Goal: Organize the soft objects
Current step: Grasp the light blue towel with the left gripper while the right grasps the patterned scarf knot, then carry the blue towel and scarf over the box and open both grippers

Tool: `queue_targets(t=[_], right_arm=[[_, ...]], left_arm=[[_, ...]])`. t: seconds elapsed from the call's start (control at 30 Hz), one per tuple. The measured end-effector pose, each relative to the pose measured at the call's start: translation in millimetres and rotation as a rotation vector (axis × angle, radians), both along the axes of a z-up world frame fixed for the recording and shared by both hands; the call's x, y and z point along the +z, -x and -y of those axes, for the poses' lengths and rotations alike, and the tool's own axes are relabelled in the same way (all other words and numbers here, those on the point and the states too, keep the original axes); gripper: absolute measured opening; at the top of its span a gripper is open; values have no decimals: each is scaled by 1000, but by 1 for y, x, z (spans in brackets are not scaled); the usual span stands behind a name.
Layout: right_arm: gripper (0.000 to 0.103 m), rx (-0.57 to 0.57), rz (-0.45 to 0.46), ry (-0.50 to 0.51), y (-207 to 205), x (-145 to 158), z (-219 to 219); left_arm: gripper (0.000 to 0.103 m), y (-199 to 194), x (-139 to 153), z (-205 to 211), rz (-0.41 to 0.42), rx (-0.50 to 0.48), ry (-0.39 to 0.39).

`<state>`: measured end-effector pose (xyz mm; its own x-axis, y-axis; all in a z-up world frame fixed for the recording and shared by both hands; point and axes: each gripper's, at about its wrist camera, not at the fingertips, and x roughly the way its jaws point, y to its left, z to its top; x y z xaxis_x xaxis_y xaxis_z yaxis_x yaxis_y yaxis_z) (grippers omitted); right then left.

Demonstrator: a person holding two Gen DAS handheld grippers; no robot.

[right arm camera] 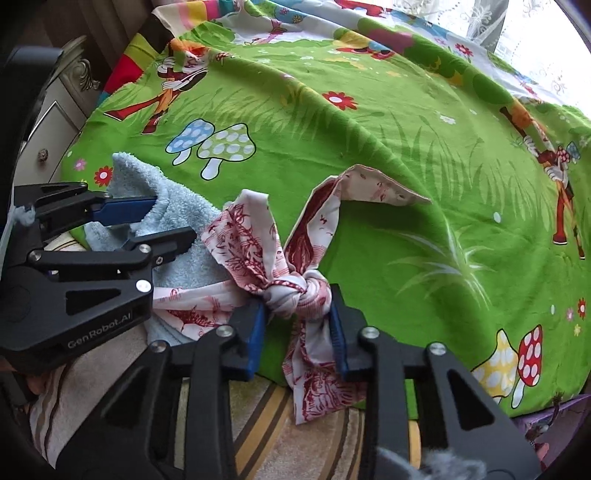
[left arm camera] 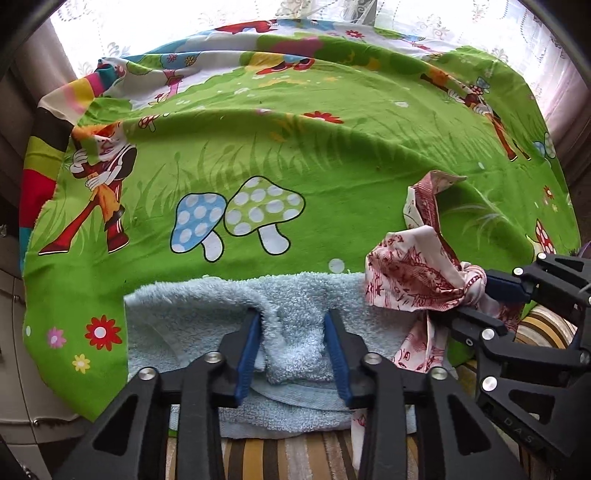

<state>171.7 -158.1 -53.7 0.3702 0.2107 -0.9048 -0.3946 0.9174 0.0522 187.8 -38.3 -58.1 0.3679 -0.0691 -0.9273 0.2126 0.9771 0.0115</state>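
A light blue towel [left arm camera: 207, 314] lies at the near edge of the bed. My left gripper [left arm camera: 291, 321] is shut on a bunched fold of it; it also shows in the right wrist view [right arm camera: 159, 218] at the left, with the towel [right arm camera: 177, 206] between its fingers. A white cloth with red print [right arm camera: 258, 243], tied in a knot [right arm camera: 299, 295], lies to the right of the towel. My right gripper [right arm camera: 297, 317] is shut on the knot. In the left wrist view the right gripper [left arm camera: 476, 302] holds the same cloth [left arm camera: 410, 273] at the right.
A bright green cartoon bedsheet [left arm camera: 295, 155] with mushrooms covers the bed. A striped brown and yellow rug [right arm camera: 280, 424] lies below the bed's near edge. A cream cabinet with drawers [right arm camera: 51, 122] stands at the left. Lace curtains [left arm camera: 184, 22] hang behind the bed.
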Motion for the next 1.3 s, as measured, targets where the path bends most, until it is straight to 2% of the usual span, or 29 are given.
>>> queue_targets(t=[0.07,0.2,0.87,1.1,1.3], right_arm=[[30,-4,11,1,2,1,1],[29,-36,32,-16,5,8,10],[29,-140,87,-77,21,27,39],[29,-214,124,-62,38,44,68],[29,-284,139,-55,56,58,100]], left_arm=[[18,1,3,-1,7,8,16],[13,2,5,-7,17,37,57],[11,27,45,-33,159,174,193],[11,43,76,-16,229,126,226],[11,57,107,19,275,36,256]])
